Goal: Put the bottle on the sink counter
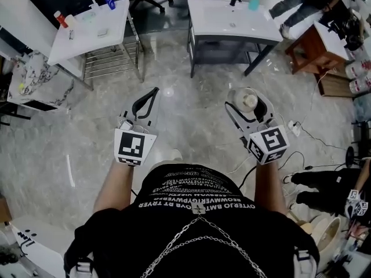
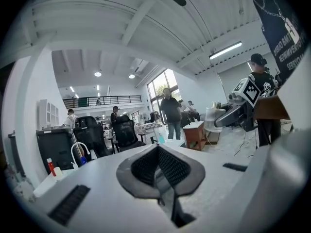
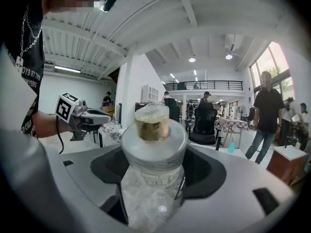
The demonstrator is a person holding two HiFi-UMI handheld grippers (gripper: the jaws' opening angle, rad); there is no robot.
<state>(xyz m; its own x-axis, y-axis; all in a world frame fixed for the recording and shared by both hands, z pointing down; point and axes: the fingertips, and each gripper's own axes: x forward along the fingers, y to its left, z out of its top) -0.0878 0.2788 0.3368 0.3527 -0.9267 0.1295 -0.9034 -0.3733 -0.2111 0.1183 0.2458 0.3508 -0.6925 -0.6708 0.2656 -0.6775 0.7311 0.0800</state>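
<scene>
Rows of white capital lettering on the black shirt [image 1: 174,213], upside down, too garbled to read reliably. Square code markers, no letters, on the left hand-held gripper [image 1: 152,92] and right hand-held gripper [image 1: 249,95]. Faint illegible print on the bottle [image 3: 153,144].

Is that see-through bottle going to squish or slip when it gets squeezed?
The bottle looks like thin clear plastic with a crinkly body, so it would probably give a little between the jaws. Its sides look smooth and round, so it might slip in a loose grip, and would likely roll if laid on its side.
</scene>
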